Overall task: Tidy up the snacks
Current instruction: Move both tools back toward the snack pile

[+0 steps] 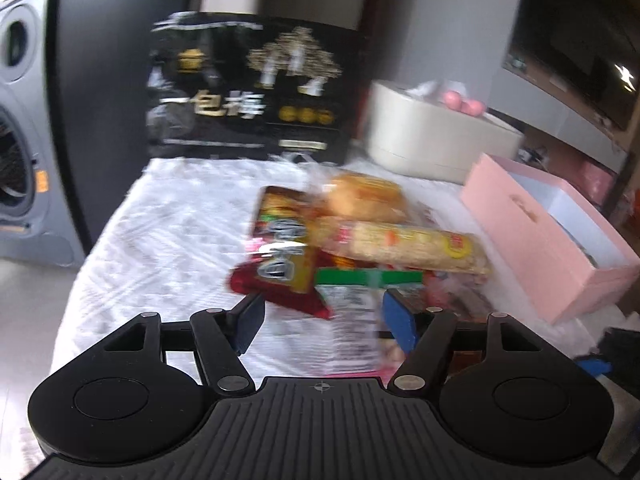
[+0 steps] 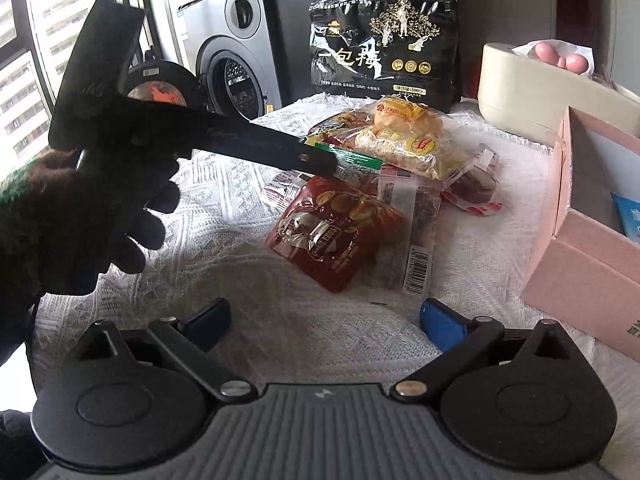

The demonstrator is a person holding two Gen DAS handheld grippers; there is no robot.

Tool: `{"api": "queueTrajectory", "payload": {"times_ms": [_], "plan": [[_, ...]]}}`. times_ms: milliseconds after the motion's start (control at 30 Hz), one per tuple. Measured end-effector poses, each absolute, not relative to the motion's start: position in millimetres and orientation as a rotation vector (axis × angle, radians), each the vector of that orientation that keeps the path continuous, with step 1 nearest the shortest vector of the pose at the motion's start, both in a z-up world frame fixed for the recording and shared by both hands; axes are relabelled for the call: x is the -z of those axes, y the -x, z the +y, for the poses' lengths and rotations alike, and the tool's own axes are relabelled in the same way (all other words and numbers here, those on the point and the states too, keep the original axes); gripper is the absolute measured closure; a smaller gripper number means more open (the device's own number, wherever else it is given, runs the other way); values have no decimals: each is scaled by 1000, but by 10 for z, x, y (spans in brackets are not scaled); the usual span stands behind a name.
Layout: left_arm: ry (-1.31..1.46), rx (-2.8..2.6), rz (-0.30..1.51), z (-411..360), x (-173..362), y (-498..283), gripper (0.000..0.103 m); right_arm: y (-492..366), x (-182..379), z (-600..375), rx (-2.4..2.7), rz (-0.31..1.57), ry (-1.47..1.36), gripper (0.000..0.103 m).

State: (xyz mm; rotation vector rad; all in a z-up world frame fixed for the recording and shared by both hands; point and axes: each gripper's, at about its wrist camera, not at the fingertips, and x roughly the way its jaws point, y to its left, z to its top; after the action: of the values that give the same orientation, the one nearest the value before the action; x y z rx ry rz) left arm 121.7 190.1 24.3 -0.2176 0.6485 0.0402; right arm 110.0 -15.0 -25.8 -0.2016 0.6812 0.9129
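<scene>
A heap of snack packets lies on the white cloth table [image 2: 224, 280]: a red packet [image 2: 336, 232], a clear packet with a green strip [image 1: 360, 308], a long yellow cracker pack [image 1: 404, 246] and a bread bun pack [image 2: 404, 120]. My left gripper [image 1: 324, 320] is open, its fingers on either side of the green-strip packet's near end; in the right wrist view its fingers [image 2: 316, 160] reach the green strip. My right gripper [image 2: 324, 320] is open and empty, short of the heap. A pink box [image 2: 588, 248] stands open at the right.
A big black snack bag [image 2: 384, 48] stands upright at the table's far edge. A cream container [image 2: 528, 92] with pink round things sits at the back right. A washing machine [image 2: 236, 52] stands beyond the table to the left.
</scene>
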Motion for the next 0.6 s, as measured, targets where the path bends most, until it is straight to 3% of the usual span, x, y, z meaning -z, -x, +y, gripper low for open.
{"api": "queueTrajectory", "payload": {"times_ms": [200,367,600], "plan": [[297,-117,614,2097,-185,-1129,34,-1087,253,-111,-896,679,224,3],[390,-120,572,2211,-91,-1007,38,-1036,158,28,-873,598,302,13],[464,-112,535,2284,-74,-929,40,-1093,79,452,-724,569,309,13]]}}
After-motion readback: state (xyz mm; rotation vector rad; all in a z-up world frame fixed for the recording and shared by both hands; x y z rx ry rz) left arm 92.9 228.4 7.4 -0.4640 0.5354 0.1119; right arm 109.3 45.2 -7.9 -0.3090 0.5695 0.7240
